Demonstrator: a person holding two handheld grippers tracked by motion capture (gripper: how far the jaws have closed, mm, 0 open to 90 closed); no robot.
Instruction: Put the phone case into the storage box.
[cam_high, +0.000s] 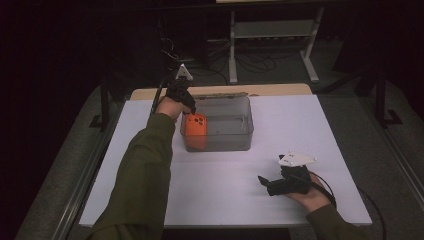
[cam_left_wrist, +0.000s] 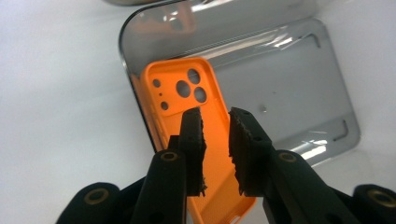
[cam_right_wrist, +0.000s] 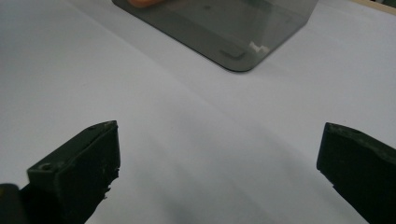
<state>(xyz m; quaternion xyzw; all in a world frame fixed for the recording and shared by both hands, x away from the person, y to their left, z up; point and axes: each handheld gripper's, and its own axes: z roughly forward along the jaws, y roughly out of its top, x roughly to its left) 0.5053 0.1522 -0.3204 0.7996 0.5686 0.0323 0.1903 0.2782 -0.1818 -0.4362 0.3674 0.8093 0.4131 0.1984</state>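
Left tongs (cam_left_wrist: 215, 140), clamped on the edge of an orange phone case (cam_left_wrist: 187, 107), hold it upright inside the grey bin (cam_high: 235, 142) on the table (cam_high: 225, 200); right tongs (cam_right_wrist: 219, 172) rest apart nearby.

Dim lab or test room.
White-covered desk (cam_high: 225, 190), bare metal stand (cam_high: 272, 40), loose cables (cam_high: 250, 62) on the floor behind it.
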